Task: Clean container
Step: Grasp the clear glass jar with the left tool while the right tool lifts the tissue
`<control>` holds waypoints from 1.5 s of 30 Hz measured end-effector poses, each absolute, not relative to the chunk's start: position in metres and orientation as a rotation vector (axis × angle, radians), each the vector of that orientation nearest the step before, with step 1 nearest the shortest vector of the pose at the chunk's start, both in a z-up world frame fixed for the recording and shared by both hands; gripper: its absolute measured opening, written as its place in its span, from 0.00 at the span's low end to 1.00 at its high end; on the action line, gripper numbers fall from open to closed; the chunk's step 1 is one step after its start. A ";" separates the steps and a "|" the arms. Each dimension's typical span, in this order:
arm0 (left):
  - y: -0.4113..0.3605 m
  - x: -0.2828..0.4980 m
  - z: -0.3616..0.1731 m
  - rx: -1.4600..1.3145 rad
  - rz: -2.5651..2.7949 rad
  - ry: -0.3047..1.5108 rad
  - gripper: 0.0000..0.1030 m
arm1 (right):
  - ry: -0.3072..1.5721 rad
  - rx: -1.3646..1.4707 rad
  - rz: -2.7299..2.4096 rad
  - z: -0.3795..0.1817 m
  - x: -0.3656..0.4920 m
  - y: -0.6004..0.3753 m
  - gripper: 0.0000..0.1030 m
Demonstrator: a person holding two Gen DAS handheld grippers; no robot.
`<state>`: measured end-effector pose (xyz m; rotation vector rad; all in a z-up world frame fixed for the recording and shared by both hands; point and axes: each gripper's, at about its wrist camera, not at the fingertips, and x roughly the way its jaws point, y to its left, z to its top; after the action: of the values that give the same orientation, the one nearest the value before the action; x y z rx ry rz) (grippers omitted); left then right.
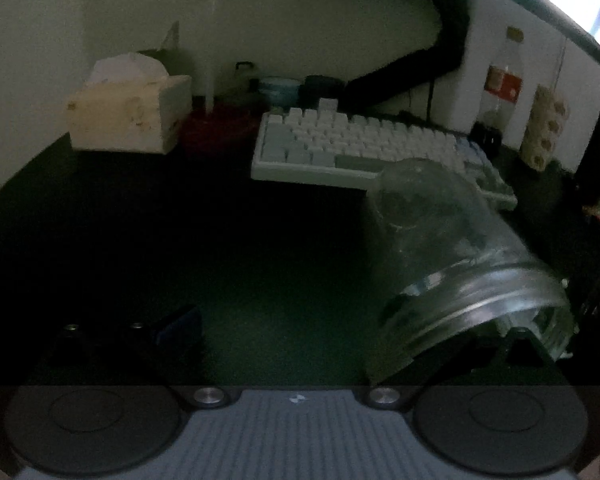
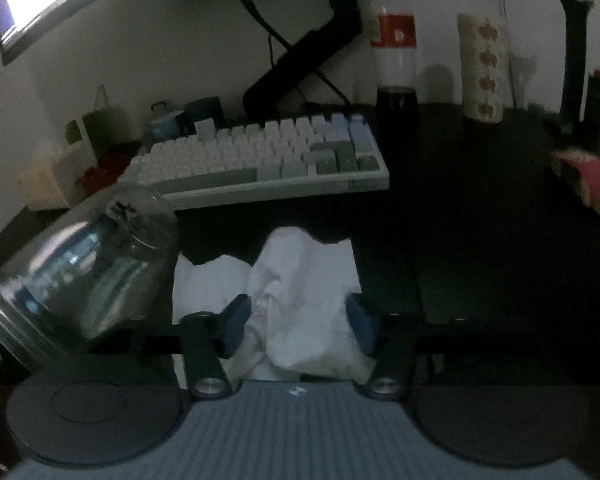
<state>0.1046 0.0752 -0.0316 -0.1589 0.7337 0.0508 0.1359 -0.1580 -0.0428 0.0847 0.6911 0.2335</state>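
Jar [image 1: 452,264] is tilting with its closed bottom pointing away toward the keyboard [image 1: 364,144] and its threaded mouth facing back at the left gripper [image 1: 340,344], whose jaws are gripping the rim while holding it off the dark surface [image 1: 180,240]. Right gripper [image 2: 300,320] is sitting just beside it, jaws pinching a crumpled white tissue [image 2: 300,280], so the jar mouth is lying off to its left (short swing needed, I'd guess). Bottle [image 2: 394,36] is wearing a red label, but no writing is readable.
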 end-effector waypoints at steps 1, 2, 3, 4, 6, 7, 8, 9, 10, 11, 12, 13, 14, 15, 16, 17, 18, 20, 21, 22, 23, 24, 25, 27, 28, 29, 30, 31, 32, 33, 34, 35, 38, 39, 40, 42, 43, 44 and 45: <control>0.074 0.105 -0.033 -0.161 0.047 0.723 1.00 | 0.687 0.079 0.228 -0.043 0.135 -0.157 0.45; 0.072 0.105 -0.034 -0.162 0.043 0.711 1.00 | 0.683 0.073 0.223 -0.043 0.134 -0.156 0.37; 0.069 0.105 -0.035 -0.152 0.037 0.703 1.00 | 0.685 0.091 0.225 -0.044 0.134 -0.157 0.35; 0.065 0.105 -0.036 -0.131 0.032 0.696 1.00 | 0.689 0.117 0.229 -0.044 0.134 -0.161 0.29; 0.057 0.104 -0.038 -0.082 0.032 0.684 0.98 | 0.701 0.158 0.244 -0.043 0.134 -0.165 0.11; 0.052 0.103 -0.038 -0.056 0.031 0.672 0.94 | 0.703 0.176 0.249 -0.042 0.133 -0.168 0.11; 0.047 0.101 -0.038 -0.029 0.028 0.659 0.90 | 0.703 0.197 0.253 -0.040 0.133 -0.172 0.10; 0.044 0.100 -0.038 -0.015 0.007 0.652 0.72 | 0.702 0.206 0.259 -0.038 0.132 -0.173 0.10; 0.042 0.099 -0.038 -0.002 -0.019 0.645 0.54 | 0.698 0.209 0.259 -0.037 0.130 -0.174 0.10; 0.040 0.098 -0.037 -0.007 -0.047 0.642 0.47 | 0.694 0.211 0.259 -0.035 0.129 -0.175 0.10; 0.040 0.097 -0.036 -0.023 -0.078 0.643 0.33 | 0.690 0.214 0.260 -0.033 0.128 -0.176 0.10; 0.041 0.097 -0.036 -0.040 -0.103 0.643 0.24 | 0.685 0.216 0.257 -0.032 0.126 -0.177 0.10; 0.042 0.097 -0.037 -0.057 -0.114 0.638 0.22 | 0.682 0.218 0.254 -0.029 0.126 -0.177 0.10; 0.043 0.097 -0.037 -0.065 -0.118 0.624 0.16 | 0.680 0.223 0.259 -0.028 0.125 -0.178 0.10; 0.045 0.097 -0.037 -0.073 -0.125 0.610 0.13 | 0.674 0.227 0.271 -0.027 0.124 -0.179 0.09; 0.048 0.097 -0.037 -0.089 -0.141 0.603 0.12 | 0.669 0.230 0.283 -0.026 0.123 -0.179 0.08; 0.051 0.096 -0.036 -0.105 -0.161 0.597 0.10 | 0.663 0.228 0.290 -0.025 0.122 -0.179 0.08; 0.056 0.093 -0.035 -0.123 -0.203 0.587 0.09 | 0.650 0.225 0.304 -0.023 0.119 -0.179 0.08; 0.056 0.092 -0.035 -0.105 -0.214 0.587 0.09 | 0.647 0.232 0.311 -0.021 0.118 -0.180 0.08; 0.055 0.091 -0.035 -0.084 -0.225 0.588 0.09 | 0.644 0.239 0.319 -0.020 0.117 -0.180 0.08; 0.054 0.090 -0.036 -0.064 -0.236 0.589 0.09 | 0.640 0.246 0.326 -0.019 0.115 -0.181 0.08; 0.055 0.089 -0.036 -0.059 -0.251 0.595 0.09 | 0.637 0.253 0.333 -0.017 0.114 -0.182 0.08; 0.058 0.088 -0.035 -0.059 -0.272 0.602 0.09 | 0.633 0.257 0.347 -0.016 0.114 -0.182 0.08; 0.064 0.085 -0.034 -0.060 -0.345 0.606 0.09 | 0.625 0.265 0.379 -0.015 0.112 -0.182 0.08; 0.067 0.084 -0.033 -0.060 -0.383 0.608 0.09 | 0.621 0.268 0.396 -0.014 0.111 -0.182 0.08; 0.070 0.080 -0.033 -0.056 -0.434 0.599 0.09 | 0.616 0.275 0.418 -0.013 0.110 -0.182 0.08; 0.074 0.076 -0.032 -0.052 -0.486 0.587 0.09 | 0.610 0.282 0.441 -0.012 0.108 -0.181 0.08; 0.076 0.073 -0.032 -0.048 -0.522 0.574 0.09 | 0.604 0.285 0.451 -0.011 0.107 -0.181 0.08; 0.078 0.068 -0.031 -0.037 -0.546 0.559 0.09 | 0.598 0.288 0.459 -0.010 0.106 -0.180 0.08; 0.079 0.066 -0.030 -0.020 -0.555 0.552 0.10 | 0.591 0.291 0.468 -0.009 0.104 -0.180 0.08; 0.079 0.065 -0.030 -0.010 -0.552 0.558 0.12 | 0.587 0.295 0.480 -0.008 0.103 -0.180 0.08; 0.079 0.065 -0.031 -0.001 -0.547 0.566 0.14 | 0.580 0.306 0.490 -0.006 0.101 -0.180 0.08; 0.076 0.065 -0.030 0.048 -0.454 0.599 0.26 | 0.557 0.339 0.517 0.000 0.095 -0.181 0.08; 0.074 0.064 -0.028 0.064 -0.432 0.602 0.26 | 0.551 0.340 0.546 0.002 0.093 -0.180 0.08; 0.073 0.061 -0.026 0.090 -0.406 0.600 0.28 | 0.542 0.338 0.571 0.004 0.090 -0.177 0.08; 0.069 0.054 -0.022 0.143 -0.365 0.586 0.44 | 0.528 0.321 0.623 0.009 0.087 -0.169 0.08; 0.068 0.049 -0.020 0.166 -0.353 0.575 0.63 | 0.523 0.306 0.651 0.012 0.086 -0.163 0.08; 0.067 0.045 -0.018 0.189 -0.342 0.564 0.70 | 0.526 0.280 0.675 0.015 0.089 -0.155 0.08; 0.066 0.040 -0.015 0.207 -0.337 0.549 0.77 | 0.529 0.254 0.698 0.018 0.092 -0.147 0.08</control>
<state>0.0396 0.0665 -0.0150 0.2071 0.5491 -0.3366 0.0915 -0.1466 0.0183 0.2536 0.5289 0.6976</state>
